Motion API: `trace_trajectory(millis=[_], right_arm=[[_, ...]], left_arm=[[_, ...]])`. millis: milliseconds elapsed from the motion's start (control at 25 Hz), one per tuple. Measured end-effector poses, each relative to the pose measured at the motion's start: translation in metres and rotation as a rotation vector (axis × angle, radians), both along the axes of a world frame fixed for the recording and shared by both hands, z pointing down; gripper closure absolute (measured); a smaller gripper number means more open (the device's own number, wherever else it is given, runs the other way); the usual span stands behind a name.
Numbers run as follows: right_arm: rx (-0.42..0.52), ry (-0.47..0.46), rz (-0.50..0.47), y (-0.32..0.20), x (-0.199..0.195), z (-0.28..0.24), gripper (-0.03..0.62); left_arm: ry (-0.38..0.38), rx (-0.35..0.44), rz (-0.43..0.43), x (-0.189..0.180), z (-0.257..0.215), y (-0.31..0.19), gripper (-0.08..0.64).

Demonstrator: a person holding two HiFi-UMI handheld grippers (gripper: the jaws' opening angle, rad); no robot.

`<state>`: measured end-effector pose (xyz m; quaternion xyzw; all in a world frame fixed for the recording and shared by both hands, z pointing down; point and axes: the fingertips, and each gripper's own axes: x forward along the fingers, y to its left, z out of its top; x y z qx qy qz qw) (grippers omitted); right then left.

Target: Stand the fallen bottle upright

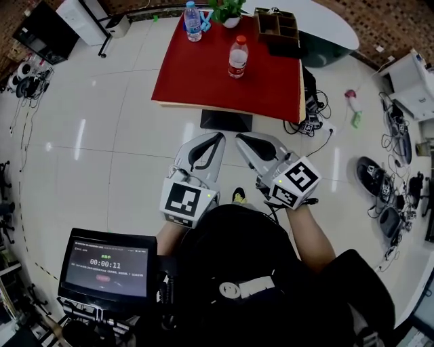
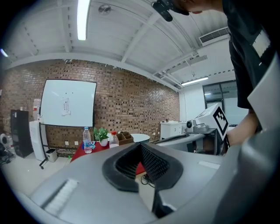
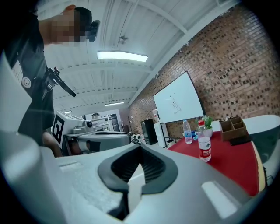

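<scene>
On the red table (image 1: 203,81) a red-capped, red-labelled bottle (image 1: 237,57) (image 2: 113,139) (image 3: 204,147) stands upright near the middle. A blue-labelled bottle (image 1: 193,21) (image 2: 87,140) (image 3: 187,132) stands upright at the far edge. No bottle in view lies on its side. My left gripper (image 1: 220,136) (image 2: 140,145) and right gripper (image 1: 239,139) (image 3: 140,146) hover side by side over the floor, short of the table's near edge. Both point toward the table. Each has its jaws together with nothing between them.
A potted plant (image 1: 227,10) and a wooden organizer (image 1: 277,26) stand at the table's far side. A black base (image 1: 226,120) lies under the near edge. Cables and gear (image 1: 380,183) litter the floor at right. A monitor (image 1: 105,266) stands at lower left.
</scene>
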<state>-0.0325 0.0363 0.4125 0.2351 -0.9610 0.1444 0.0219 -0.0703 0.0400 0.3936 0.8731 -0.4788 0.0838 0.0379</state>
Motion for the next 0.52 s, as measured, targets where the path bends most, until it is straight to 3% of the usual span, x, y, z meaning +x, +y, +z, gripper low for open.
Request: trace_trajectory(millis=[520], right_arm=[[0.004, -0.008, -0.010, 0.011, 0.014, 0.011, 0.589]], left_arm=[[-0.013, -0.007, 0.010, 0.017, 0.014, 0.014, 0.560]])
